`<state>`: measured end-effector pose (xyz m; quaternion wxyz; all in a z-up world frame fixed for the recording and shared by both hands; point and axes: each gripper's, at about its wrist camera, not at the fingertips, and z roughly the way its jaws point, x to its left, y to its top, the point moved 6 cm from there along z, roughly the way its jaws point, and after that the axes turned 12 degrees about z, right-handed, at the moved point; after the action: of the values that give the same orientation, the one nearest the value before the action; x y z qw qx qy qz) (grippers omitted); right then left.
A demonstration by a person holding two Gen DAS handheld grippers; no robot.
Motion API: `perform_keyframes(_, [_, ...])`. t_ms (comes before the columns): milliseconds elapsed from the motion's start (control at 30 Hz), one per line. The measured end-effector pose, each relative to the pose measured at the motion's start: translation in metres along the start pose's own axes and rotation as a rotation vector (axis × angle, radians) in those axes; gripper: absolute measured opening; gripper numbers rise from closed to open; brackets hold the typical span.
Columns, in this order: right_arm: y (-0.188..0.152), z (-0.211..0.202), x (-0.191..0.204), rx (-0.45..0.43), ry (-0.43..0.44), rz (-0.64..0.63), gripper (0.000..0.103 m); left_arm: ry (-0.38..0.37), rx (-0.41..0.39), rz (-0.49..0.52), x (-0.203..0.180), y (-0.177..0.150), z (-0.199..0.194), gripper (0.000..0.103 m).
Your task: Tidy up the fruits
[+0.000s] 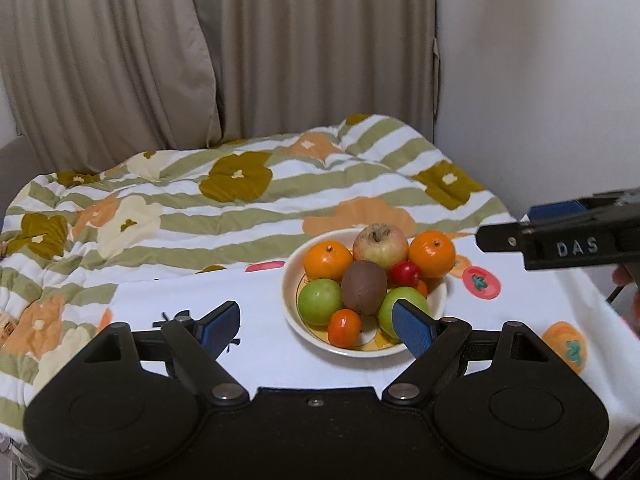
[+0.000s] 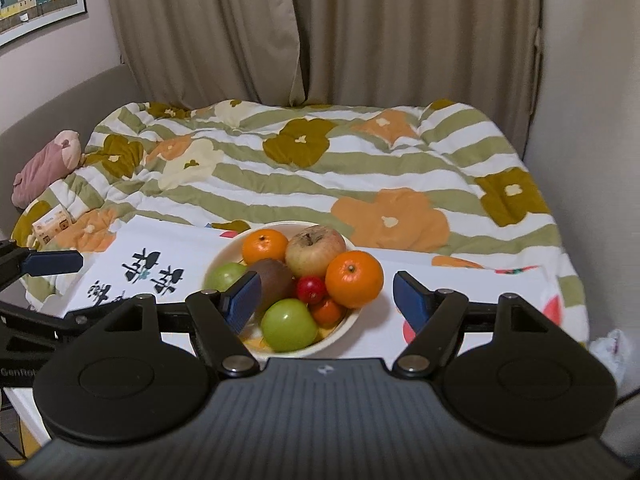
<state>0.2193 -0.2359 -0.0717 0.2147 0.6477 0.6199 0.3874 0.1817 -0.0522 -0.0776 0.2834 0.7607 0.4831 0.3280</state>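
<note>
Beige curtains (image 2: 320, 32) behind. Smooth round fruit is heaped in a glossy cream bowl (image 1: 289, 280): fuzzy kiwi (image 1: 363, 286) centred, wrinkled apple (image 1: 380, 246) behind. Left gripper (image 1: 316, 326) and right gripper (image 2: 326, 298) are held wide, empty.

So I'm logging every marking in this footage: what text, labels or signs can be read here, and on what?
"DAS": raised letters on the right tool, seen from the left wrist.
"GenRob", cut off at the frame edge: on the left tool, seen from the right wrist.
Large black characters on the white cloth: not legible to me.
Print on the small box on the quilt: too small.
</note>
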Motion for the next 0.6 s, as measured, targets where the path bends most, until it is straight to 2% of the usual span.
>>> perform_keyframes(133, [-0.007,-0.04,0.008,-0.028,-0.029,0.022,0.1,0.018,-0.02,-0.027,0.005,-0.003,-0.03,0.087])
perform_keyframes(200, [-0.012,-0.058,0.012,-0.039,-0.048,0.028,0.101,0.027,-0.029,-0.043,0.008,-0.005,-0.045,0.087])
perform_keyframes(333, [-0.023,-0.085,0.017,-0.042,-0.087,0.029,0.103,0.038,-0.048,-0.069,0.013,-0.01,-0.068,0.09])
perform_keyframes(400, [-0.03,-0.095,0.021,-0.04,-0.107,0.023,0.103,0.048,-0.061,-0.077,0.014,-0.013,-0.079,0.101])
perform_keyframes(600, [-0.053,-0.118,0.029,-0.037,-0.159,0.014,0.103,0.061,-0.069,-0.085,0.015,-0.026,-0.101,0.103])
